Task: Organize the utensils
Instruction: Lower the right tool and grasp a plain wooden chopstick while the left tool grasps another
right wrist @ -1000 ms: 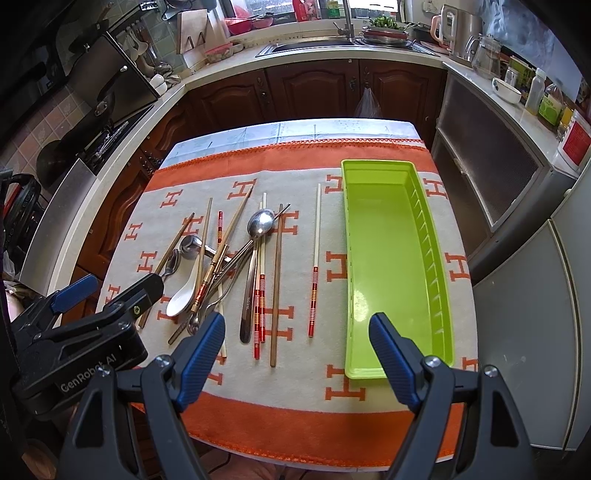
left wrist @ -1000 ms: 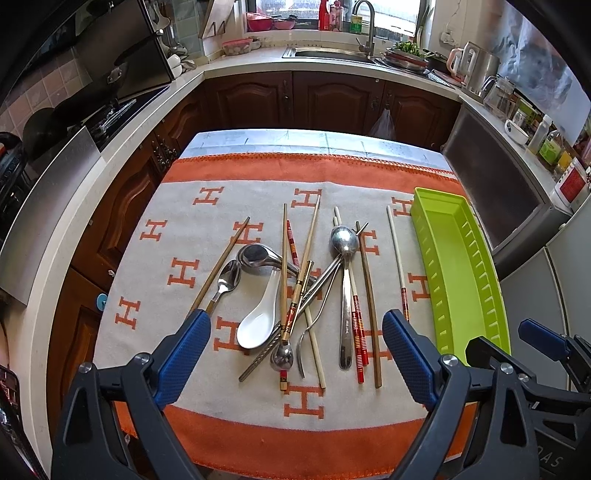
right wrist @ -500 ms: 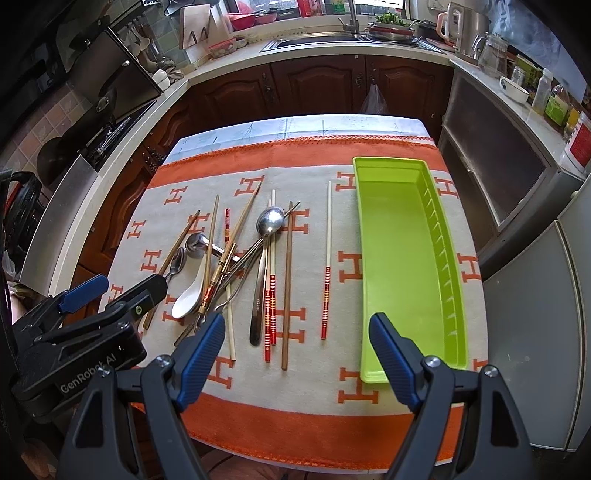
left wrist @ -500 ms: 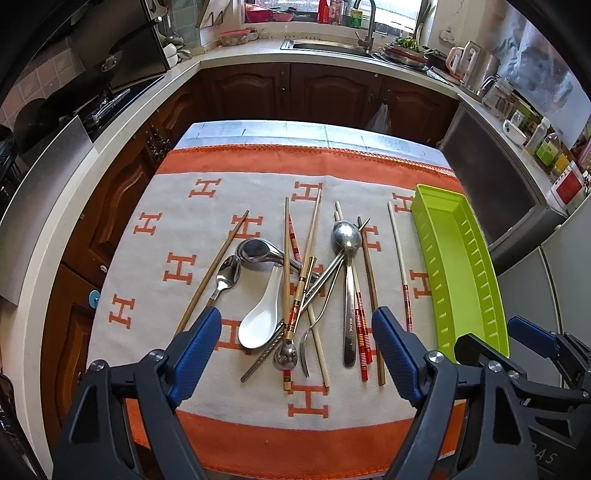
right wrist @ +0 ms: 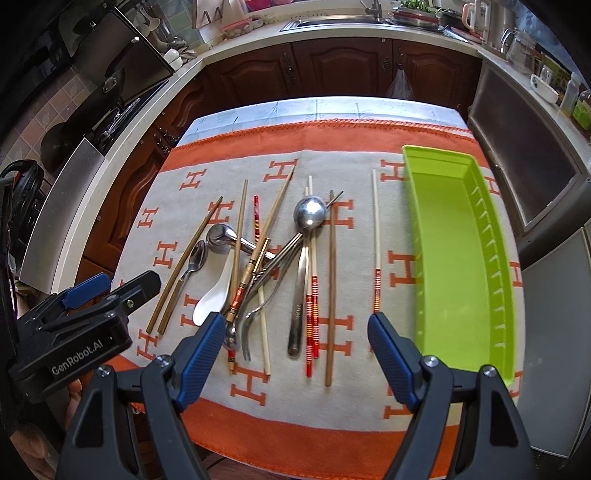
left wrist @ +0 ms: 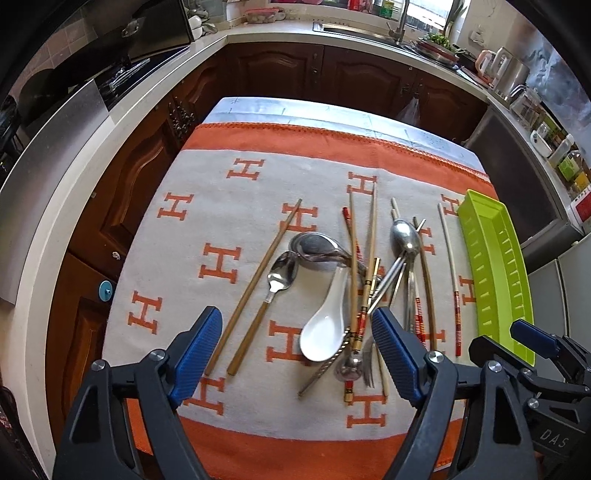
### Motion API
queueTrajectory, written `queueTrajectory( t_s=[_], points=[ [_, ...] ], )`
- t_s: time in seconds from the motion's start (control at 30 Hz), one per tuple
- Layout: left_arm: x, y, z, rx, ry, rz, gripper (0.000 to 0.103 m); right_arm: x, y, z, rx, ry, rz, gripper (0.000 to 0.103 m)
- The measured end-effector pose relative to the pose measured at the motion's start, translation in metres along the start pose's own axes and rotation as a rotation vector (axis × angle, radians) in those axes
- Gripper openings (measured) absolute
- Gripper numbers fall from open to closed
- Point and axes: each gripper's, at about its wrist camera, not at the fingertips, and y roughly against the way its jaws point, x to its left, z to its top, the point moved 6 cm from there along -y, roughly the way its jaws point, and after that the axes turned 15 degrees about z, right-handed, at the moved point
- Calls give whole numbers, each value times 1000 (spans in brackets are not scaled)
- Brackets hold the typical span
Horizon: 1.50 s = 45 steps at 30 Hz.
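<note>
A pile of utensils lies on the orange-and-grey cloth (left wrist: 229, 206): a white ceramic spoon (left wrist: 325, 332), a small metal spoon with a wooden handle (left wrist: 280, 277), a steel ladle-spoon (left wrist: 317, 247), a long steel spoon (right wrist: 308, 221), a fork (right wrist: 255, 317) and several wooden and red-banded chopsticks (right wrist: 312, 325). An empty lime-green tray (right wrist: 450, 240) lies to their right. My left gripper (left wrist: 295, 321) hovers open above the near end of the pile, over the white spoon. My right gripper (right wrist: 295, 325) hovers open above the chopstick ends, holding nothing.
Dark wooden cabinets and a pale counter ring the table. A stove (left wrist: 122, 74) is at the left, a sink (right wrist: 332, 20) at the back, and bottles and kettles (left wrist: 509, 74) at the right. A grey appliance (right wrist: 528, 173) stands past the tray.
Both grippers have come forward and lower over the table, so the utensils look larger and nearer. The left jaws have narrowed a little. No utensil has shifted.
</note>
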Motion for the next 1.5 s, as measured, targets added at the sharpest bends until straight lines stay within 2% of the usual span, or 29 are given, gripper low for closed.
queueTrajectory(
  t_s=[0.1, 0.17, 0.23, 0.33, 0.4, 0.5, 0.67, 0.73, 1.0, 1.13, 1.27, 1.5],
  points=[
    [18, -18, 4, 18, -1, -3, 73, 4, -18, 5, 22, -13, 26, 75],
    [27, -30, 6, 27, -4, -8, 70, 8, -31, 9, 31, -17, 55, 68],
    [36, -44, 8, 43, -2, -25, 69, 13, -44, 14, 31, -9, 76, 64],
    [46, -65, 9, 75, 2, -42, 59, 20, -63, 21, 24, -3, 105, 59],
    [49, -78, 9, 96, 2, -55, 57, 24, -76, 26, 21, -2, 121, 54],
    [48, -94, 9, 113, -22, -70, 53, 28, -95, 31, 27, -1, 146, 43],
    [35, -113, 9, 128, -105, -81, 35, 28, -122, 36, 56, -3, 157, 25],
    [32, -118, 10, 131, -124, -85, 34, 27, -130, 37, 63, -5, 163, 21],
    [32, -135, 17, 156, -153, -120, 30, 27, -152, 36, 96, -10, 135, 17],
    [31, -140, 17, 167, -165, -139, 30, 24, -158, 33, 109, -24, 127, 7],
    [25, -140, 16, 172, -183, -151, 30, 24, -158, 33, 103, -42, 138, 6],
    [20, -138, 11, 114, -209, -128, 29, 22, -149, 34, 74, -77, 167, 6]
  ],
)
